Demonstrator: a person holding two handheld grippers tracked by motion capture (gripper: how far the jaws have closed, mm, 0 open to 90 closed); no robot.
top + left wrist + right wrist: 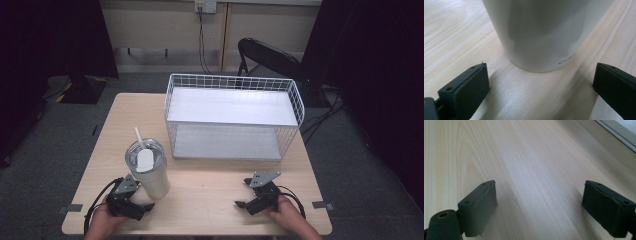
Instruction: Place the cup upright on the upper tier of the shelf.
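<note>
Grippers sit at the near edge of the wooden table [210,200], one in each of the person's hands. Of the two, the left gripper [141,208] has its jaws spread wide and aimed at the base of the white tumbler [149,170]; in the left gripper view the tumbler's wall [541,32] stands just ahead of the jaws and between their lines, but neither pad touches it yet. Over to the right, the right gripper [244,194] rests with jaws likewise spread, nothing between them but bare tabletop [529,170]. The tumbler stands upright on the table's left side, lid on, its straw [139,137] angled up and back. Farther off, the white wire basket shelf [232,120] occupies the back middle of the table, both its tiers bare. By my judgement the work has barely begun: the approach to the tumbler is made, while closing on it, lifting it and probably setting it into the shelf all remain.
</note>
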